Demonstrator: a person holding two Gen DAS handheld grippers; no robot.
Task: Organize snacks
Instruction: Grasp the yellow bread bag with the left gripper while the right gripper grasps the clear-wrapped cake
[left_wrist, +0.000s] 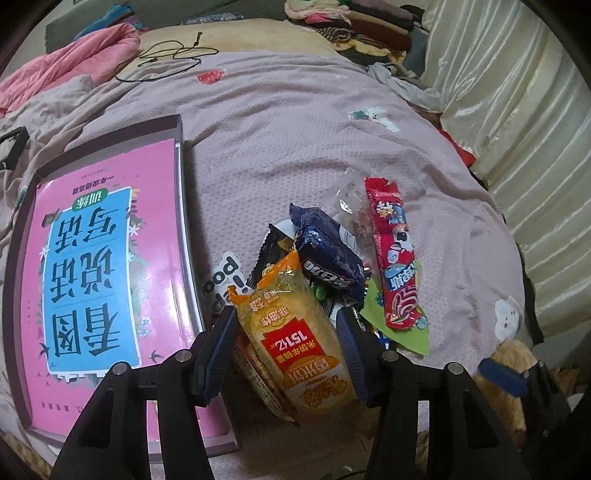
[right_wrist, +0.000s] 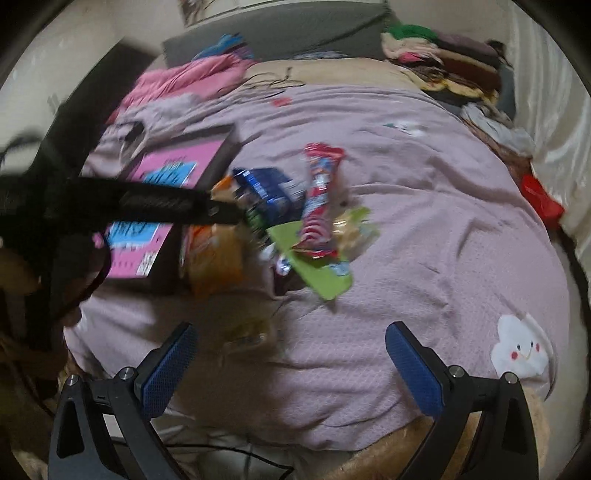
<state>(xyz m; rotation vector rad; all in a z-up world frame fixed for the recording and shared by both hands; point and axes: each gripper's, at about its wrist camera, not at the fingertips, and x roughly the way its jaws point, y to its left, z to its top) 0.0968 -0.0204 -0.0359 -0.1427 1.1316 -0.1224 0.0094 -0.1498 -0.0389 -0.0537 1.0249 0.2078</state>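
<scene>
Left wrist view: left tool (left_wrist: 286, 350) angled steeply down, pinching the yellow rice cracker pack (left_wrist: 295, 339). Right tool (right_wrist: 291, 363) hovers wide over the bed (right_wrist: 369, 369) (blurry, tilted down too).

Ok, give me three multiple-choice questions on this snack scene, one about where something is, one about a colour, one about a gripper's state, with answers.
1. Where does the pink book lie?
A. in a shallow box left of the snack pile
B. under the red packet
C. on the folded clothes

2. What colour is the long candy packet at the pile's right edge?
A. green
B. red
C. black

3. What is the left gripper doing?
A. hanging open over bare blanket
B. closed on the yellow rice cracker pack
C. gripping the book

Answers: 1 A, the box rim frames the book; 2 B, its wrapper is red; 3 B, both fingers press the pack's sides.
</scene>
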